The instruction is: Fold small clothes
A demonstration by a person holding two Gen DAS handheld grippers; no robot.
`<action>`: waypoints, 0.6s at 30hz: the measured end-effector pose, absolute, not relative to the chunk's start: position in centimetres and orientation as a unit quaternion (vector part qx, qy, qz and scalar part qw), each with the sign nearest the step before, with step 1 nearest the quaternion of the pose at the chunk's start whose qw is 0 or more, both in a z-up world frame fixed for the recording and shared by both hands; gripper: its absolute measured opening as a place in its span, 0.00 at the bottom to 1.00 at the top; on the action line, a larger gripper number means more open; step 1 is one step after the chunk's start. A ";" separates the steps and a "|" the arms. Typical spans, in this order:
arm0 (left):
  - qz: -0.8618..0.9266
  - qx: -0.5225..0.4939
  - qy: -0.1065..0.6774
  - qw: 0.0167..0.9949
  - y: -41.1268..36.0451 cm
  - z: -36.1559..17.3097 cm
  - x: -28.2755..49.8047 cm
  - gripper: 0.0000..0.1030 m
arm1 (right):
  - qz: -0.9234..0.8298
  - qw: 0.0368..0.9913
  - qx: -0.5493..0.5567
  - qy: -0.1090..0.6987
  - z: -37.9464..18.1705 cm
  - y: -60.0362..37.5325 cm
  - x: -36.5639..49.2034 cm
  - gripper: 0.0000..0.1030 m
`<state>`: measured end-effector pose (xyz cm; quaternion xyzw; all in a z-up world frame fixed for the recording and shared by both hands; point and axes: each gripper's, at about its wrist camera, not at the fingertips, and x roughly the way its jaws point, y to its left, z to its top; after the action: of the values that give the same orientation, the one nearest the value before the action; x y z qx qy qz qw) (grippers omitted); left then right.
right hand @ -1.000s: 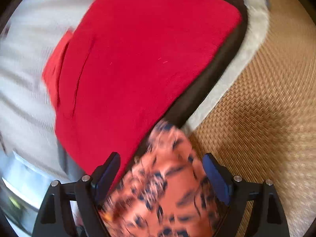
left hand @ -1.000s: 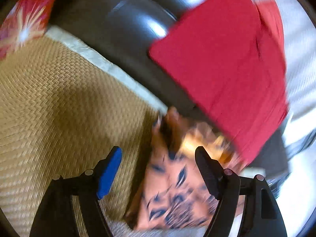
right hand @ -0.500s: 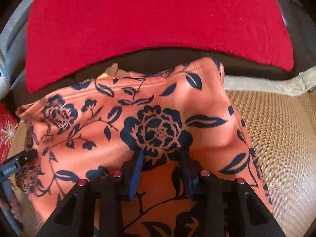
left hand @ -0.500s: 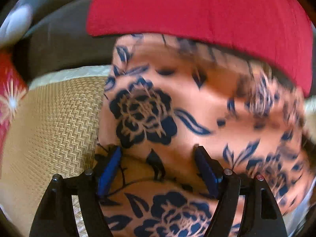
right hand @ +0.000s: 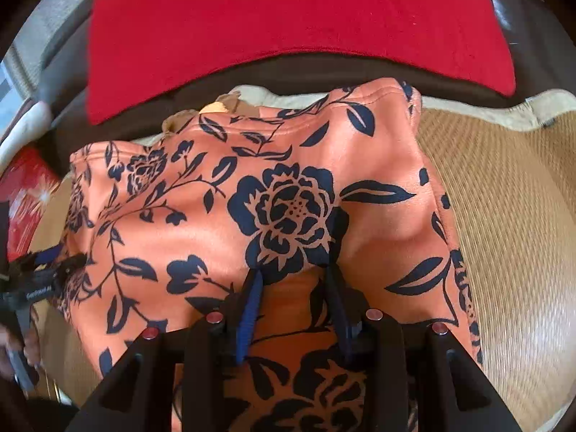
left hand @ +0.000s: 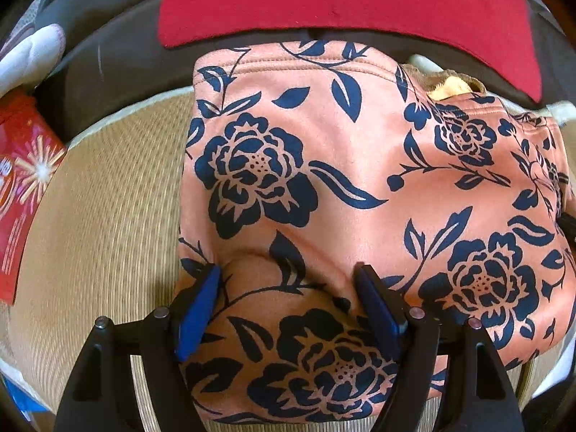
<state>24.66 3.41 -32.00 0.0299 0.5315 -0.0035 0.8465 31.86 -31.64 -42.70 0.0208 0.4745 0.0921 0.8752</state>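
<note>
Nearest the left wrist camera, the left gripper (left hand: 289,280) stands with its jaws wide, a broad fold of the orange floral garment (left hand: 360,180) bunched between the blue pads (left hand: 198,309); whether the pads press on the cloth cannot be told. In the right wrist view, the right gripper (right hand: 293,280) has its jaws drawn in narrow, and a ridge of the same garment (right hand: 288,187) rises between them, pinched by the pads. At the left edge of that view, the other gripper's dark fingers (right hand: 39,270) reach the garment's far side. The garment, orange with dark blue roses and leaves, lies spread on a woven straw mat (left hand: 100,216), its stitched hem turned away from the cameras. A bit of yellow cloth (left hand: 450,88) peeks out at the hem. Beyond it sits a red cushion (right hand: 288,18) against a dark sofa back (left hand: 108,61). A red printed packet (left hand: 25,165) lies at the mat's left edge.
</note>
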 end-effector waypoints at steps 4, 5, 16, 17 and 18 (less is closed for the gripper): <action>-0.010 0.034 0.532 0.846 3.2 -31.9 19.5 0.75 | 0.106 0.873 0.027 0.476 -42.8 -32.8 27.6 0.40; -0.012 0.035 0.537 0.843 3.1 -31.8 18.5 0.75 | 0.110 0.871 0.026 0.477 -42.8 -32.9 26.9 0.40; -0.007 -0.024 0.520 0.854 2.2 -27.8 25.8 0.75 | 0.095 0.890 0.124 0.428 -38.7 -37.2 30.4 0.39; 0.005 -0.026 0.527 0.849 3.0 -28.8 27.4 0.75 | 0.084 0.885 0.130 0.439 -39.5 -37.5 32.4 0.38; 0.023 -0.031 0.535 0.844 3.4 -29.8 28.7 0.75 | 0.076 0.883 0.135 0.444 -40.1 -37.8 33.5 0.38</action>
<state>28.72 3.44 -29.79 -0.0313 0.5355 0.0233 0.8437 33.52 -37.78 -40.05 0.1353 0.4438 0.0759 0.8826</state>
